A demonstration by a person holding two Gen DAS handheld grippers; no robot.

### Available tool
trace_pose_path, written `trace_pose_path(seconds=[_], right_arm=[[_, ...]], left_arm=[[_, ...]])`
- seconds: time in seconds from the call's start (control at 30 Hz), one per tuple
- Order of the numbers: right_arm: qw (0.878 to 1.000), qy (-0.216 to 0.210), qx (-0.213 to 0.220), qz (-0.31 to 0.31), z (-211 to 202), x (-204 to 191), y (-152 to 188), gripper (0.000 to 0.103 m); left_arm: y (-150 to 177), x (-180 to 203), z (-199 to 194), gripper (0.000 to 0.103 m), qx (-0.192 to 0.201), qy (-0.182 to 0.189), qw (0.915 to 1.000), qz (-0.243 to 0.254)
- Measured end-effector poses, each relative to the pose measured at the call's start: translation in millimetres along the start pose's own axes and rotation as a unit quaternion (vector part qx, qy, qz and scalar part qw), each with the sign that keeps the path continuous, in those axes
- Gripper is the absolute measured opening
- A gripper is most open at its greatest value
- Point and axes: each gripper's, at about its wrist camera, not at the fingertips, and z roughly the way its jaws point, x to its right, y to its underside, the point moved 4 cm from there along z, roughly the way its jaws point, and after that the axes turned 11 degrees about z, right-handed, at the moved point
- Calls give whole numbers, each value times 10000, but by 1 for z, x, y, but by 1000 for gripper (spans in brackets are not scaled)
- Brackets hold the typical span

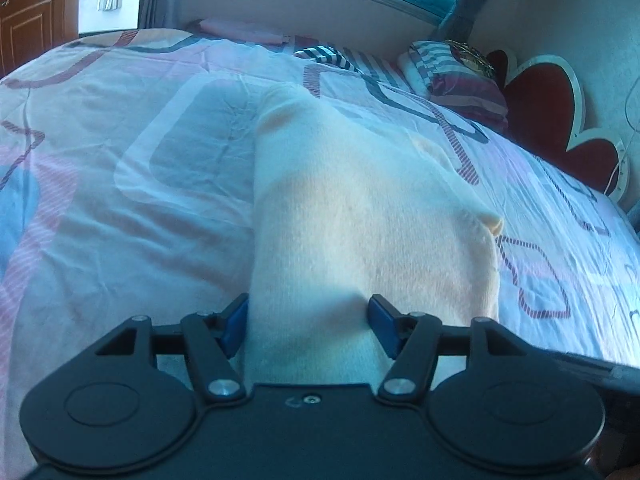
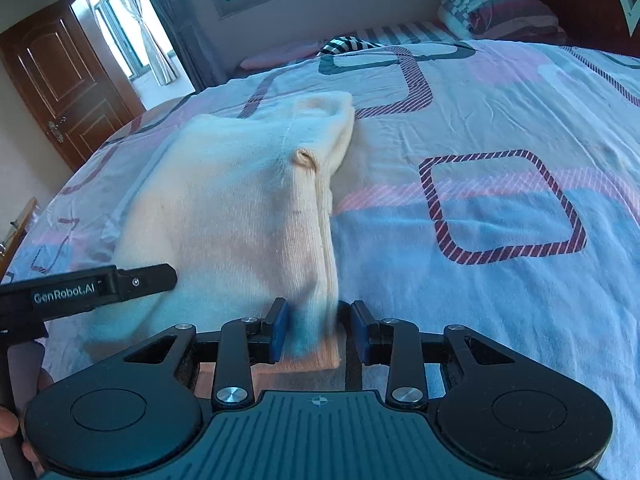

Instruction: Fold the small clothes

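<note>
The left gripper (image 1: 308, 326) has its blue fingers (image 1: 234, 328) wide apart, and the cream garment (image 1: 360, 216) passes between them on the patterned bedspread (image 1: 120, 184). To the right, the right gripper (image 2: 318, 330) stands with a narrower gap around the folded edge; whether it pinches the cloth I cannot tell.

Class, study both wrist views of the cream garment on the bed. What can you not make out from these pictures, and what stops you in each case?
1. Near edge of the cream garment: left wrist view, hidden behind the left gripper.
2. What type of garment: both views, folded layers hide its shape.
3. Whether the right gripper pinches the cloth: right wrist view, a gap shows beside one pad.
4. Gold object on the pillows: too small.
</note>
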Motion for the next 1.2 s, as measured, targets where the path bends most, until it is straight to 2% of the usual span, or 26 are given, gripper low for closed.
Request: trace_pose_path(seconds=[0.13, 0.43, 0.47, 0.63, 0.73, 0.9, 1.03, 1.13, 1.2], right_arm=[[10000, 47, -32, 7, -1, 0, 3, 33], [9997, 159, -181, -4, -1, -3, 3, 34], [9997, 135, -189, -10, -1, -2, 2, 34], [9998, 108, -149, -78, -5, -1, 8, 32], [9999, -59, -77, 118, -9, 10, 12, 31], [9950, -336, -233, 915, -11, 24, 3, 27], [9795, -931, -545, 1703, -19, 43, 0, 26], [9826, -1001, -348, 1524, -42, 43, 2, 27], [9867, -962, -215, 1293, -61, 40, 7, 39]], left_arm=[[1, 4, 0, 67, -8, -20, 9999, 154], [4, 10, 4, 101, -151, 30, 9994, 315], [4, 10, 5, 102, -181, 12, 9993, 336], [7, 13, 4, 102, -255, -128, 9986, 441], [9, 16, 2, 103, -283, -308, 9984, 367], [14, 18, -2, 103, -224, -549, 9981, 143], [16, 21, -9, 102, -326, -747, 9967, -3], [18, 26, -19, 99, -365, -957, 9947, 30], [20, 32, -30, 92, -342, -1065, 9937, 101]])
